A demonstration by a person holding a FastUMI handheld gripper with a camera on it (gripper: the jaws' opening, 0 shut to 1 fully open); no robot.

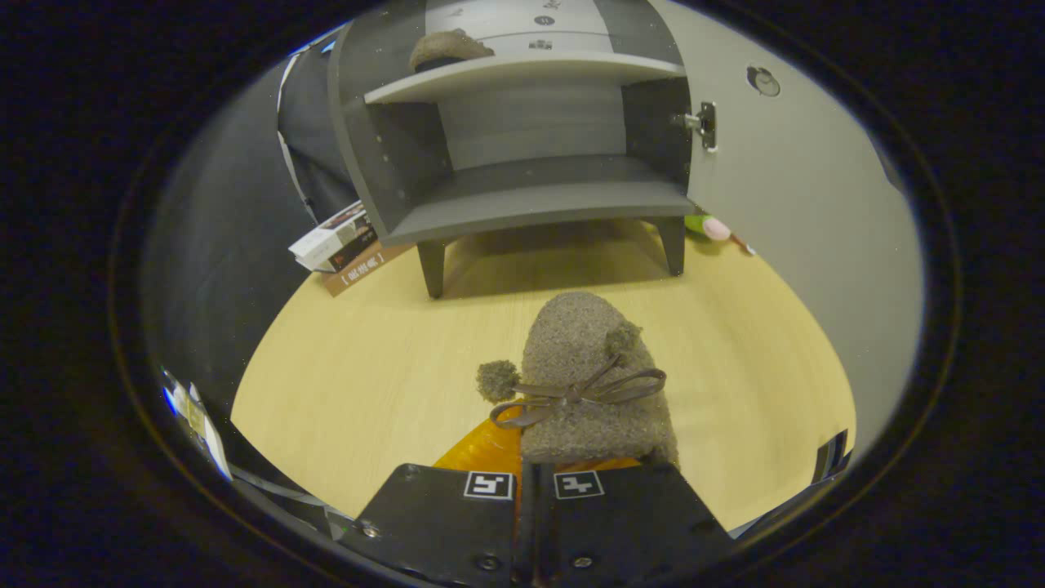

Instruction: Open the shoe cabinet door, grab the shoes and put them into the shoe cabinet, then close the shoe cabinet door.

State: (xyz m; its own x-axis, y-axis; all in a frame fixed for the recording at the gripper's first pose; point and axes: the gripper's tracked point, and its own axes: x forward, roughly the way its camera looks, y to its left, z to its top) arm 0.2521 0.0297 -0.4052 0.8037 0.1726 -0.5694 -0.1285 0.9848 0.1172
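The tongs [535, 469] are seen drawn close together, and a fuzzy brown-grey slipper [584, 384] is held at its heel end between them, toe pointing away toward the cabinet. Whether both fingers truly press on the heel cannot be told for certain, since the contact is hidden by the finger bodies, but the slipper is judged to be gripped and carried. A bow with pompoms [571, 392] is seen across the slipper's top, just ahead of the tongs.

Beyond the slipper, pale wooden table [359, 376] is crossed before the shoe cabinet [531, 192] is reached, well ahead of the tongs. Its door [800, 188] is swung wide open to the right, a hinge [704, 125] showing at its inner edge. The lower compartment is seen empty; on the upper shelf, a second slipper [447, 47] is already parked.

So the placing step is judged to be in hand. The slipper is best kept level and driven toe-first, straight into the lower opening, lifted enough for the sole to clear the front lip. The loose bow should be kept off the cabinet's edge. Release is best delayed until the heel is fully inside, so the door can be closed afterward without snagging.

Left of the cabinet, stacked books [339, 245] are lying well clear of the path.
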